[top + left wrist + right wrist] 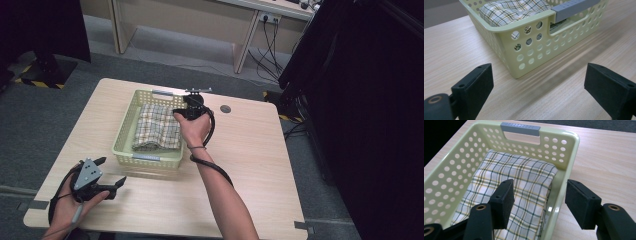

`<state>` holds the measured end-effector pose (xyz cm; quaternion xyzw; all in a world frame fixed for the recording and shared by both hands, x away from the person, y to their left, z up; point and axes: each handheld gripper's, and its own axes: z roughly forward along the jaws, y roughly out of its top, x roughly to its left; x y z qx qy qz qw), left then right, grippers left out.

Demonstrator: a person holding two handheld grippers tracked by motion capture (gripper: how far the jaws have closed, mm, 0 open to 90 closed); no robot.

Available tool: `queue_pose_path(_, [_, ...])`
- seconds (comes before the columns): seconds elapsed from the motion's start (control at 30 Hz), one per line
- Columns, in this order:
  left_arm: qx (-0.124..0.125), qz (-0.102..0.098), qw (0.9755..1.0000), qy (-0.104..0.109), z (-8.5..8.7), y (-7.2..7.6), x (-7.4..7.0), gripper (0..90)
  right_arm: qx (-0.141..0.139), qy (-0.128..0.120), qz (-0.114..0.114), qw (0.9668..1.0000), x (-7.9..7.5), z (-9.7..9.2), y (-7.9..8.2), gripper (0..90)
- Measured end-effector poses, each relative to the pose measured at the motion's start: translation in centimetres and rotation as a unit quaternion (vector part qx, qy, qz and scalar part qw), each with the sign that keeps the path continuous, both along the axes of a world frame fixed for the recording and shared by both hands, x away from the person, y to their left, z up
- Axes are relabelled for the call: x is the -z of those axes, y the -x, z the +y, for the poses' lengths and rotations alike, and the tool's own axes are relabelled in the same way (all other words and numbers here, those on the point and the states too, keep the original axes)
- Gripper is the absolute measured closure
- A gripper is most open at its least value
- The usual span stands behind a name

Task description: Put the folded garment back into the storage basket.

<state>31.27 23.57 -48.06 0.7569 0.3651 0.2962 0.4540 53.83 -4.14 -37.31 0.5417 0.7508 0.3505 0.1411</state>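
A pale green perforated basket [125, 127] stands on the wooden table and holds a folded plaid cloth [157, 127]. My right gripper [186, 111] is open at the basket's far right corner. In the right gripper view it [540, 187] straddles the basket's wall [571, 137], one jaw over the plaid cloth [506, 177] and the other outside over the table. My left gripper [111, 171] is open above the table near its front left, short of the basket. In the left gripper view it [539, 75] faces the basket's corner [506, 37], with the cloth [509, 10] inside.
Grey handles [520, 128] [574, 6] cap the basket's short ends. A round cable hole [225, 108] lies in the table [260, 165] right of the basket. Behind stand desk legs [242, 50] and cables; a dark curtain [360, 100] hangs at the right.
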Motion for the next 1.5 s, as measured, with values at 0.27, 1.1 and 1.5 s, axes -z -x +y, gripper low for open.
queue_pose_path(0.27, [-0.001,0.000,1.0000,-0.001,0.0,0.0,0.0,8.2,-0.012,-0.003,-0.016,0.9998,-0.3,-1.6,0.8,39.6])
queue_pose_path(1.1, [-0.003,0.001,1.0000,-0.004,0.0,0.0,0.0,8.2,-0.019,-0.024,-0.043,0.9986,-0.2,-4.6,2.7,38.6])
queue_pose_path(1.5, [-0.003,0.001,1.0000,-0.005,-0.1,0.0,0.0,8.2,-0.027,-0.013,-0.068,0.9972,0.2,-5.5,3.6,36.0])
